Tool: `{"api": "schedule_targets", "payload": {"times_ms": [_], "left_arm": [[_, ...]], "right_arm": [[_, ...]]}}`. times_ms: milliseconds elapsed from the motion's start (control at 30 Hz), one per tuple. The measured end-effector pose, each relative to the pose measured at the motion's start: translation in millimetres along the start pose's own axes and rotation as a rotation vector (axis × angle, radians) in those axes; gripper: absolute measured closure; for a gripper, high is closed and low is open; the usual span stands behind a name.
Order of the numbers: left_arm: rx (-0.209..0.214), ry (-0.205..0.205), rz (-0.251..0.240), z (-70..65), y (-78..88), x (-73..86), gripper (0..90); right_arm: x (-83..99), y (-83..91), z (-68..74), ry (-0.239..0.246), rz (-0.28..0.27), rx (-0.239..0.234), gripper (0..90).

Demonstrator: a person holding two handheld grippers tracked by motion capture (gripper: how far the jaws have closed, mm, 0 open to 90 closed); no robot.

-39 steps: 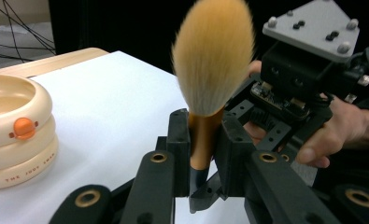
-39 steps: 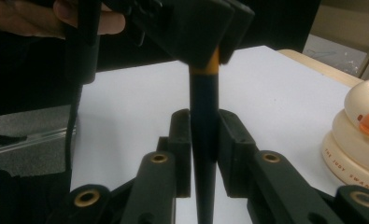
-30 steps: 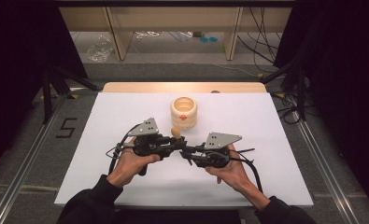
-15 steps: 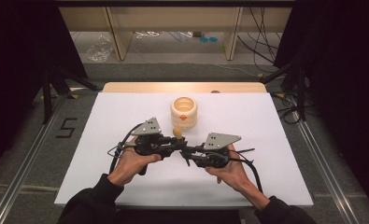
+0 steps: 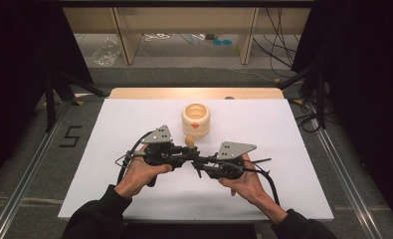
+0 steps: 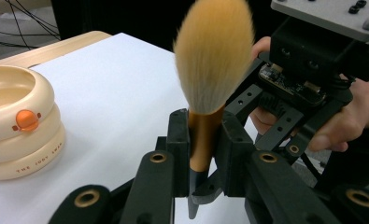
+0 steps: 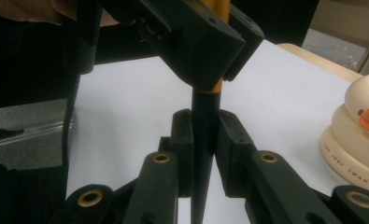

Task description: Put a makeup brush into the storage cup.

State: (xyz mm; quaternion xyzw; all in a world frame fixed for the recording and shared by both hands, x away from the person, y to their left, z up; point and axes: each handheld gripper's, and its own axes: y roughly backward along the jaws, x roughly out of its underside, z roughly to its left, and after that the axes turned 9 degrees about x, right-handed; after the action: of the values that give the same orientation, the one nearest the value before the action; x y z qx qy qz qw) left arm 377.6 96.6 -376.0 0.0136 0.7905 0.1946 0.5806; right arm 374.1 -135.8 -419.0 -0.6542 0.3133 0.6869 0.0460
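Jaws of both your grippers clamp one makeup brush, left gripper on the gold ferrule, right gripper on the dark handle; little has shifted since a second ago, suggesting a mid-air handover beside the cream holder above the tabletop.

The cream ringed jar reads "THE JUDY SWAN"; the floor bears a "5".

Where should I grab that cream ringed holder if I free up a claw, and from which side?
Take the cream holder across its stacked rings, low on the body, coming in level from the near side. It stands upright and apart from both claws, which are shut on the makeup brush. Its bulging rings give grooves for the jaws; the open top offers less hold.
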Motion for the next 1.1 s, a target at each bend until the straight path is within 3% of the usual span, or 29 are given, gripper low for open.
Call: {"api": "schedule_targets", "payload": {"times_ms": [67, 200, 300, 600, 867, 900, 933, 967, 1000, 1033, 1100], "left_arm": [[0.004, 0.012, -0.008, 0.2, -0.5, 0.1, 76.1], [-0.015, 0.017, -0.018, -1.1, 0.5, -0.8, 54.2], [-0.025, 0.022, -0.016, -3.1, 4.1, -0.7, 43.3], [-0.058, 0.022, -0.033, -3.1, 26.0, 7.7, 32.3], [-0.145, 0.056, -0.060, -1.0, 45.9, 35.1, 29.0], [-0.279, -0.320, 0.025, 21.3, 59.4, 28.1, 28.7], [-0.295, -0.364, 0.043, 23.5, 62.7, 29.5, 27.8], [-0.367, -0.361, 0.060, 22.2, 67.7, 32.7, 27.8], [-0.205, 0.044, -0.054, -1.0, 53.1, 47.5, 27.5], [-0.193, 0.050, -0.052, -1.6, 53.8, 49.9, 27.0], [-0.221, 0.029, -0.034, -1.8, 55.9, 54.5, 26.7]], "right_arm": [[0.1, -0.2, -0.2, -0.012, -0.011, -0.001, 78.6], [-0.1, 0.5, -1.1, -0.018, -0.010, -0.006, 78.6], [1.0, 1.6, -4.0, -0.035, -0.008, 0.004, 78.6], [0.5, 6.4, -12.1, -0.058, -0.028, 0.031, 78.6], [-0.1, 8.6, -21.1, -0.086, -0.044, 0.053, 78.6], [-0.6, 9.8, -22.3, -0.083, -0.038, 0.061, 78.6], [-0.8, 9.8, -22.9, -0.105, -0.038, 0.048, 78.6], [-0.8, 9.8, -22.9, -0.105, -0.038, 0.048, 78.6], [-1.0, 10.0, -23.4, -0.110, -0.039, 0.050, 78.6], [-1.3, 10.1, -24.9, -0.098, -0.046, 0.070, 78.6], [-2.2, 10.3, -26.7, -0.107, -0.043, 0.068, 78.6]]}}
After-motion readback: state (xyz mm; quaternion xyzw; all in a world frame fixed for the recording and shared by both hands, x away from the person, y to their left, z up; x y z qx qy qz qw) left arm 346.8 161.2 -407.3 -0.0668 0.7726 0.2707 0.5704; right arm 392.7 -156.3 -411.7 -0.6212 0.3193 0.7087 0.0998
